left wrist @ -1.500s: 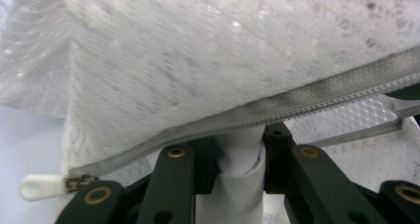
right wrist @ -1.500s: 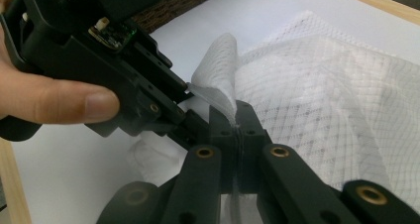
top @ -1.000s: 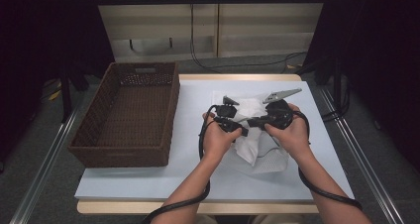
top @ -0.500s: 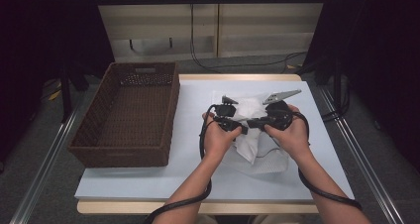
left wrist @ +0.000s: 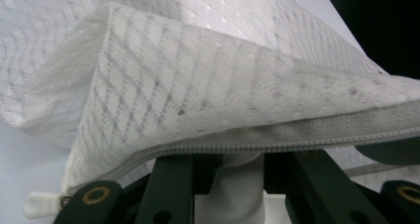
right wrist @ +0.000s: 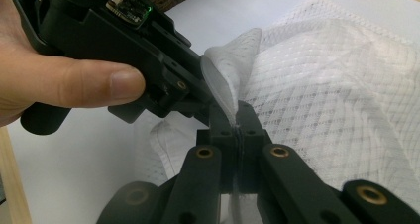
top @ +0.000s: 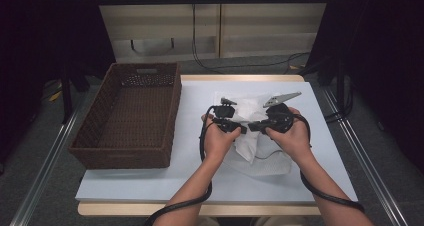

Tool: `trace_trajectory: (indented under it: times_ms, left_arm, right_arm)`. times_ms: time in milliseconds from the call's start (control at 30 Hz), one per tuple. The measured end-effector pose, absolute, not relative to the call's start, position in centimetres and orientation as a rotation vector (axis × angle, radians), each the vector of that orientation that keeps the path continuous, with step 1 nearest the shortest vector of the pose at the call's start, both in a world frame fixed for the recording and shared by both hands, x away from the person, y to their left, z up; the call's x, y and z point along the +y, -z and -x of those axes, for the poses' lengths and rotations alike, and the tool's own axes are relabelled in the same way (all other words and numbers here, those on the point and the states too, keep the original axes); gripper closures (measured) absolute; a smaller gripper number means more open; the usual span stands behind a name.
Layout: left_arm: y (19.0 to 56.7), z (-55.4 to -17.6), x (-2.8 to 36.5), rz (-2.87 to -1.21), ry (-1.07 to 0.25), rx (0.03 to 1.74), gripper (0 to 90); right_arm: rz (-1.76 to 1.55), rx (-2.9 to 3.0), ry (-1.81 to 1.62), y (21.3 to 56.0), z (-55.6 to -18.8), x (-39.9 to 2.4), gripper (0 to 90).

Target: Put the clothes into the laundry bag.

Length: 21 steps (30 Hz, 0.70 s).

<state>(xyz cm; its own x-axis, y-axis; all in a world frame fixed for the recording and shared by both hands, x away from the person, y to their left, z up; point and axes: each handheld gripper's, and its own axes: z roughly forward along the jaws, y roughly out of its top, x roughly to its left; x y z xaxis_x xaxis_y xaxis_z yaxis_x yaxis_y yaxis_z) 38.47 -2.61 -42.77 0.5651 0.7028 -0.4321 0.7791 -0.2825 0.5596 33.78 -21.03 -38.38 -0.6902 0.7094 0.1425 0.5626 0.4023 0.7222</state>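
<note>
Near the tabletop's (top: 150, 186) middle, both grippers pinched the white mesh bag (top: 260, 156), right gripper (right wrist: 237, 130) shut on its edge, left gripper (top: 239, 129) gripping a fold, apparently to spread its zipped opening

Even overhead light falls on the pale worktop (top: 150, 186) in the high view, while the surroundings at both sides sink into near black; shadows beneath the forearms are soft and faint. The left gripper view is sharp on the white mesh fabric (left wrist: 208, 85), though the nearest jaw parts blur. In the right gripper view, the near thumb looks soft.
</note>
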Motion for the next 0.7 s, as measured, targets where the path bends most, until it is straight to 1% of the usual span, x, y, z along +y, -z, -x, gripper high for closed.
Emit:
trace_trajectory:
  times_ms: [100, 267, 367, 400, 433, 467, 500, 533, 633, 700]
  left_arm:
    - [43.2, -38.5, -2.6, -2.037, 0.134, 1.193, 70.9]
    - [43.4, -38.4, -2.7, -2.053, 0.125, 1.184, 65.7]
    - [43.3, -38.4, -2.6, -2.093, 0.142, 1.163, 59.7]
    - [43.3, -38.2, -2.8, -2.083, 0.135, 1.176, 57.1]
    - [43.2, -38.2, -2.6, -2.113, 0.135, 1.15, 54.4]
    - [43.2, -38.1, -2.7, -2.101, 0.137, 1.162, 50.1]
    - [43.2, -38.1, -2.5, -2.146, 0.135, 1.138, 47.1]
    - [43.2, -38.0, -2.5, -2.152, 0.136, 1.138, 43.8]
    - [43.3, -37.7, -2.4, -2.151, 0.144, 1.115, 37.5]
    - [43.3, -37.5, -2.4, -2.149, 0.12, 1.115, 35.0]
  right_arm:
    - [-1.136, 2.472, -1.159, 38.6, -33.8, -21.1, 89.5]
    - [-1.14, 2.48, -1.161, 38.8, -33.8, -21.1, 89.5]
    - [-1.142, 2.476, -1.16, 38.8, -33.8, -21.2, 89.5]
    - [-1.141, 2.478, -1.16, 38.8, -33.9, -21.2, 89.5]
    - [-1.141, 2.479, -1.161, 38.8, -33.9, -21.2, 89.5]
    - [-1.143, 2.478, -1.159, 38.8, -33.9, -21.2, 89.5]
    - [-1.145, 2.477, -1.155, 38.8, -33.9, -21.2, 89.5]
    - [-1.15, 2.472, -1.152, 38.7, -33.9, -21.2, 89.5]
    - [-1.151, 2.467, -1.149, 38.7, -33.8, -21.3, 89.5]
    - [-1.152, 2.466, -1.15, 38.7, -33.8, -21.3, 89.5]
